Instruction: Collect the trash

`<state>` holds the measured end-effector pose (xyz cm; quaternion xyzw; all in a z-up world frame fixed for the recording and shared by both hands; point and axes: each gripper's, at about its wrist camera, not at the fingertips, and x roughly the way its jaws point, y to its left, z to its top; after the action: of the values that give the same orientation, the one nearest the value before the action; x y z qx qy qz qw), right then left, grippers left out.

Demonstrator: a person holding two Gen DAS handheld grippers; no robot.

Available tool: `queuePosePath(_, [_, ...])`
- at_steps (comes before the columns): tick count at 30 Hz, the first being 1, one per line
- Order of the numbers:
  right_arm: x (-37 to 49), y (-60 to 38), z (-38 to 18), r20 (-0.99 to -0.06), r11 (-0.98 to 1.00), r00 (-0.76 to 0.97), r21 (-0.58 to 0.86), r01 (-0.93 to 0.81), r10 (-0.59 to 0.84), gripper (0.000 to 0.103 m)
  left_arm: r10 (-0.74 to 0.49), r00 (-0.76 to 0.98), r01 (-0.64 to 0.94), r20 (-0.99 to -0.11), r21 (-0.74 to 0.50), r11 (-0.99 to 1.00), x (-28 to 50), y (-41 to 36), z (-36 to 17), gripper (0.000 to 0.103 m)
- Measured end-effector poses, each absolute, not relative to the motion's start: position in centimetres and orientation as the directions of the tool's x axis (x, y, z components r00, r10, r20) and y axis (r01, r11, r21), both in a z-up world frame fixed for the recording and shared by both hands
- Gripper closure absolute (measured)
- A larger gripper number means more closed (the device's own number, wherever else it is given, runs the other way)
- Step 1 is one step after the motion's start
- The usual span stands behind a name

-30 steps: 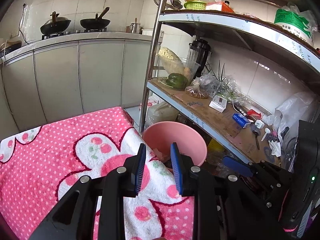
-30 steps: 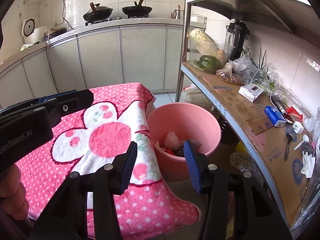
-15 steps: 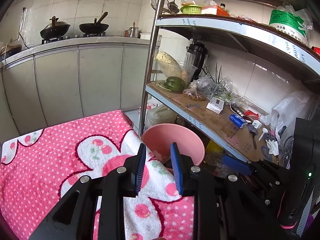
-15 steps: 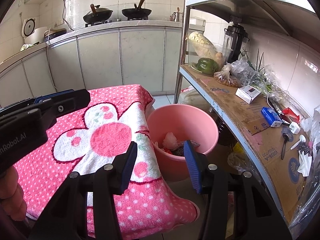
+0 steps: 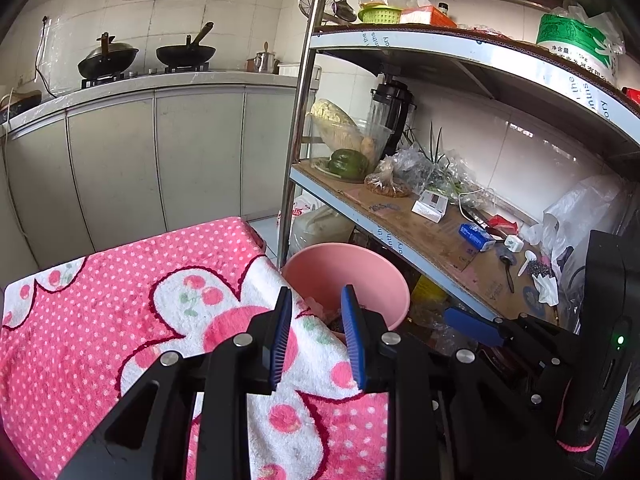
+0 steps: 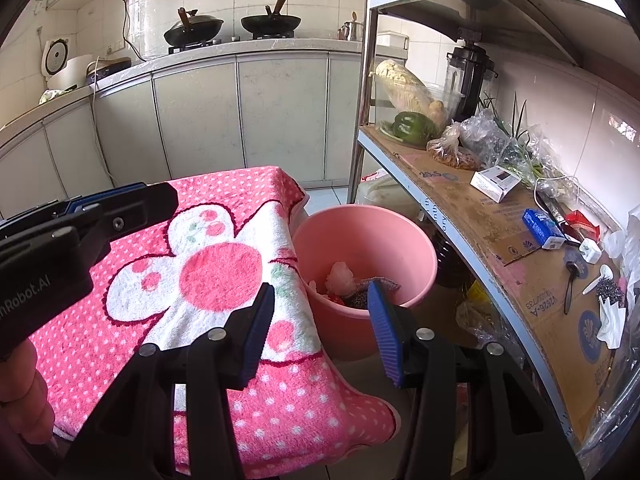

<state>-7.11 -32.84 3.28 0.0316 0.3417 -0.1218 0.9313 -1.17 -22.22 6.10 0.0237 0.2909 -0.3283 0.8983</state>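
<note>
Both grippers hang over a bench draped in a pink towel with white dots and a big white flower pattern, and neither has anything in it. The left gripper has its blue-padded jaws parted a modest way, with only the towel edge and the bucket rim showing through the gap. The right gripper stands wider, its jaws spread with empty air between them, aimed down toward the same spot. Just past the towel's right-hand edge, touching or nearly touching the hanging cloth, sits a pink bucket on the floor, and the trash is already in it: a pale crumpled lump, something grey and rough beside it, and a bit of red underneath. From the left wrist view only a sliver of that heap shows inside the bucket. The towel top itself looks bare. To the right runs a metal shelf rack lined with cardboard, crowded with a green pepper, plastic bags, a small white box, a blue packet and odd bits further along. A black blender stands at the rack's back. Along the far wall are grey cabinets with two black woks on the stove. A person's fingers show at the lower left of the right wrist view, under the left gripper's body.
</note>
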Motion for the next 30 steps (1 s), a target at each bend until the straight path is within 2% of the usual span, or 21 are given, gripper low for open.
queuePosePath(30, [-7.05, -32.98, 3.13, -0.647, 0.967, 0.734, -0.019, 0.252, -0.204, 0.054, -0.579, 0.607, 0.613, -0.545, -0.143, 0.777, -1.16, -22.62, 5.74, 0.078])
